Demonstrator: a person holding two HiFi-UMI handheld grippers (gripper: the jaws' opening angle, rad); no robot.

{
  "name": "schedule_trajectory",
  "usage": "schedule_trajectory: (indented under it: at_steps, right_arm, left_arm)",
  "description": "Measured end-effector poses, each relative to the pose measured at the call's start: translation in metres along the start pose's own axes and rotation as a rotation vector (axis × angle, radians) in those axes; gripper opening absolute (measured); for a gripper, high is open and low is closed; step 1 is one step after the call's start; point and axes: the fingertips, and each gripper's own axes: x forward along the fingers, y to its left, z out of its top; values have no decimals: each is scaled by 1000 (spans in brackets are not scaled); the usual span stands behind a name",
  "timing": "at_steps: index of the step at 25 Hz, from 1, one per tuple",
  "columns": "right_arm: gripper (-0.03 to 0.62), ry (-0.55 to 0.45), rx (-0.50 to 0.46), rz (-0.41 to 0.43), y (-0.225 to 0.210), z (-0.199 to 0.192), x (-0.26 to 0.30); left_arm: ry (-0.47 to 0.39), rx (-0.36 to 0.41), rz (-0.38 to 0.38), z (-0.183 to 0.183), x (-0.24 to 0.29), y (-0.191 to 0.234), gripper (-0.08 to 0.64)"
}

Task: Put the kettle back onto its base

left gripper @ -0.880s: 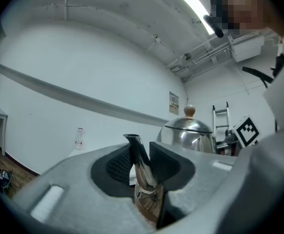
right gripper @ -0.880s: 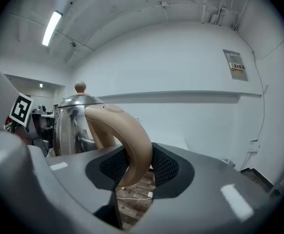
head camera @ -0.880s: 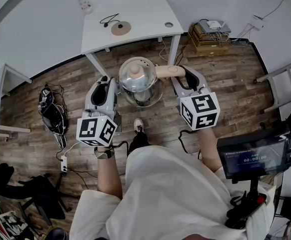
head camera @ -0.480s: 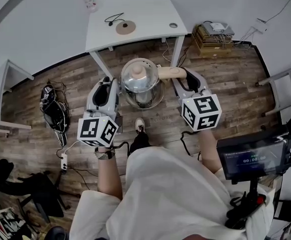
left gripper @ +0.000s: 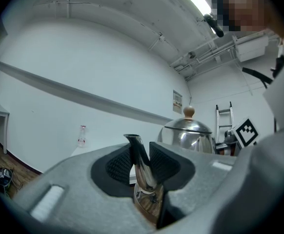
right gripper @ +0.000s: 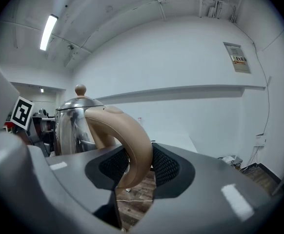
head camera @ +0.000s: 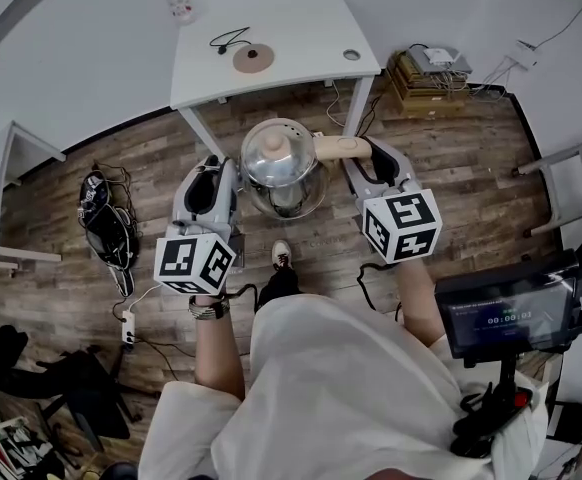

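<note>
Jaws of the left gripper (left gripper: 142,162) pinch the spout (left gripper: 145,179) of the kettle (head camera: 276,163), the right gripper (right gripper: 134,162) clamps its handle (right gripper: 132,138), kettle aloft between them (base (head camera: 253,58) ahead on the tabletop (head camera: 301,23)), so carry level and lower squarely.

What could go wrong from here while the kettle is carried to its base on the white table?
The left gripper pinches only the thin, smooth spout; it could slip and let the kettle swing.
The kettle hangs over the wooden floor, short of the table; a lost hold by the right gripper on the handle means a fall.
The base is small, with a cord beside it; an off-centre landing seems possible.
</note>
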Motion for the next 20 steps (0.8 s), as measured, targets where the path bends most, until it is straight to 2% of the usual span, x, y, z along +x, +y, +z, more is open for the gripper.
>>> schedule_trajectory:
  at_steps: [15, 20]
  right_arm:
    - [146, 30, 27, -8, -19, 19, 97]
    - [146, 52, 50, -13, -26, -2, 153]
  left_arm:
    - [15, -4, -18, 8, 77, 65, 106]
    - [34, -1, -29, -16, 117, 107, 106]
